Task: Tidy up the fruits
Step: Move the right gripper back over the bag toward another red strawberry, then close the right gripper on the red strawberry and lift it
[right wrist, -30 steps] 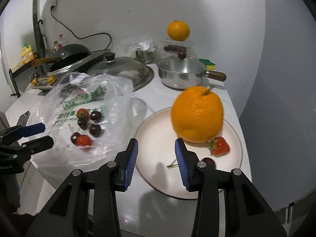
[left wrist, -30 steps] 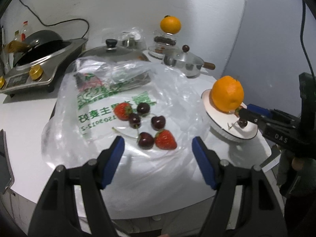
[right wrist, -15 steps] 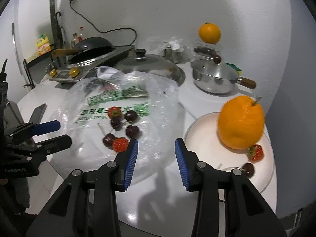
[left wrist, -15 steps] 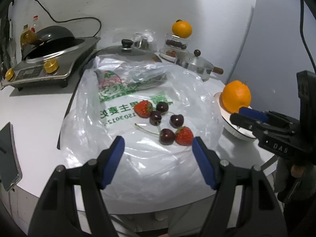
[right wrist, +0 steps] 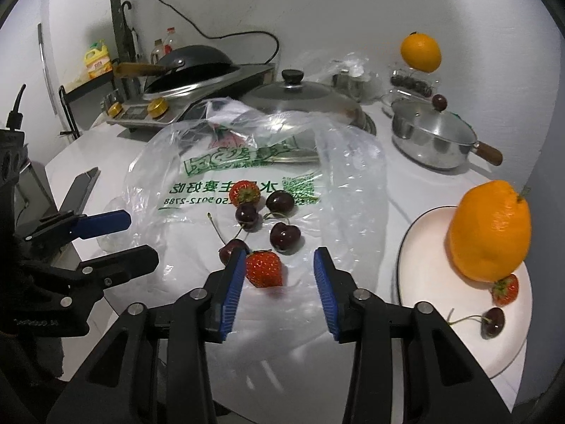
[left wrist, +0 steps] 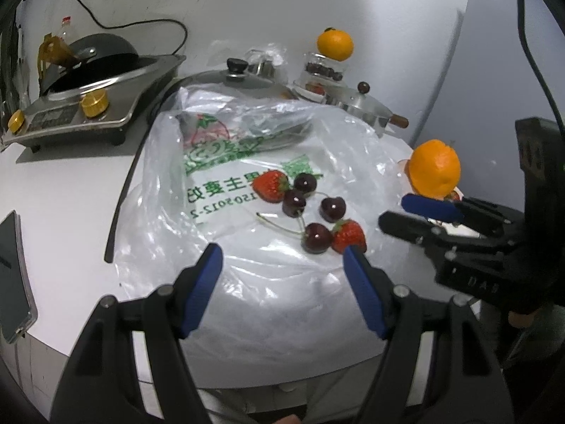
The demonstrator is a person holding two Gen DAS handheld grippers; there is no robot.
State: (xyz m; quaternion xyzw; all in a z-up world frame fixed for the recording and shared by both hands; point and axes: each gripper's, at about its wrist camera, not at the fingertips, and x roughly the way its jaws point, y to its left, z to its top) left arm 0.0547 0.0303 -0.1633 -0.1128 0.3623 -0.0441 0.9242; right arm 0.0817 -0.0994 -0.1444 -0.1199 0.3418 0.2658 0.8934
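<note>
- Between our right gripper's blue ribbed pads sits a gap, jaws parted and holding nothing; the near strawberry lies just inside the left pad, close to it, though we cannot tell if they touch.
- On our other side, the left gripper stands wide open and empty above the clear plastic bag, its right pad tip just beside that same strawberry.
- We see the fruit lying in a loose cluster on the crinkled, glossy film, printed with green lettering: two red, seeded strawberries and four dark, shiny cherries, some with thin stems.
- The far strawberry rests beyond the cherries, further from both grippers.
- To our right, a round white plate carries a large dimpled orange, a small strawberry touching its base, and a stemmed cherry near the rim.
- Behind the bag we make out a domed metal lid with a black knob, a steel saucepan with a wooden handle, and a second orange perched on a clear container.
- Further left stand a cooker with brass knobs and a dark wok; a phone lies flat at the white table's edge.
</note>
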